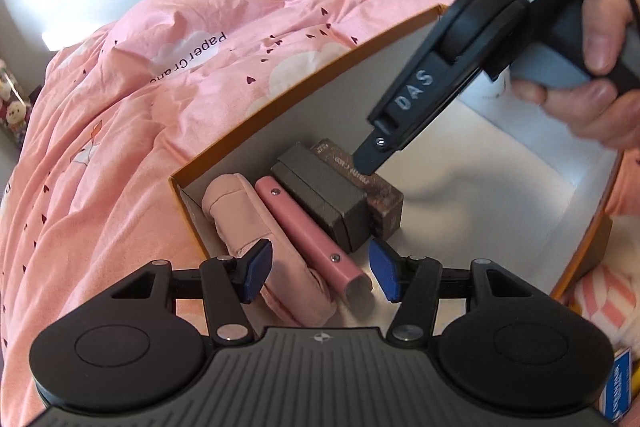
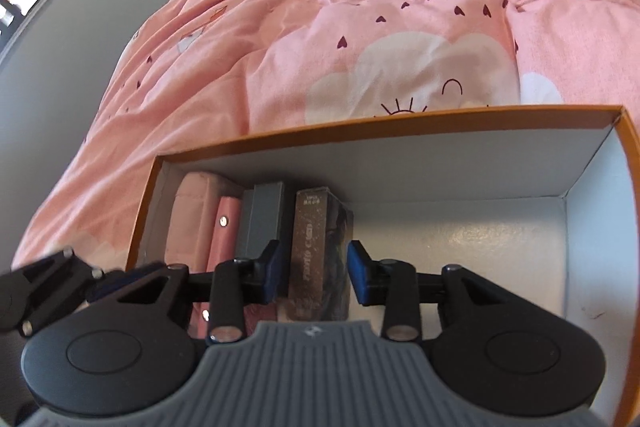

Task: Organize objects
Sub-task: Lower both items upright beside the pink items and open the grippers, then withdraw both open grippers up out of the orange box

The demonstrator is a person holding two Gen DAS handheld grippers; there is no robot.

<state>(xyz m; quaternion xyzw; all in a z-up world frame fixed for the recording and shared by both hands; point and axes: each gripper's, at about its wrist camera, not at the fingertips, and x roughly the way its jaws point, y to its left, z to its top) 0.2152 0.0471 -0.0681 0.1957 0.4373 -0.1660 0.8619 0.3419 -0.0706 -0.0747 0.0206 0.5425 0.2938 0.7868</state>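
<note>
An orange-rimmed box with a white inside (image 1: 304, 75) (image 2: 400, 131) lies on the bed. Along its left end stand a pink fabric pouch (image 1: 232, 211) (image 2: 192, 219), a pink tube case (image 1: 308, 231) (image 2: 226, 231), a grey box (image 1: 324, 195) (image 2: 266, 215) and a brown card box (image 1: 384, 199) (image 2: 316, 255). My left gripper (image 1: 322, 273) is open above the pink case. My right gripper (image 2: 314, 277) (image 1: 370, 159) is open, with a finger on each side of the brown card box; a small gap shows at each pad.
A pink printed duvet (image 1: 160, 67) (image 2: 360, 27) surrounds the box. The right half of the box floor (image 1: 500, 187) (image 2: 460, 259) is bare. A blue packet (image 1: 618, 387) and striped cloth (image 1: 600, 291) lie beyond the box's right wall.
</note>
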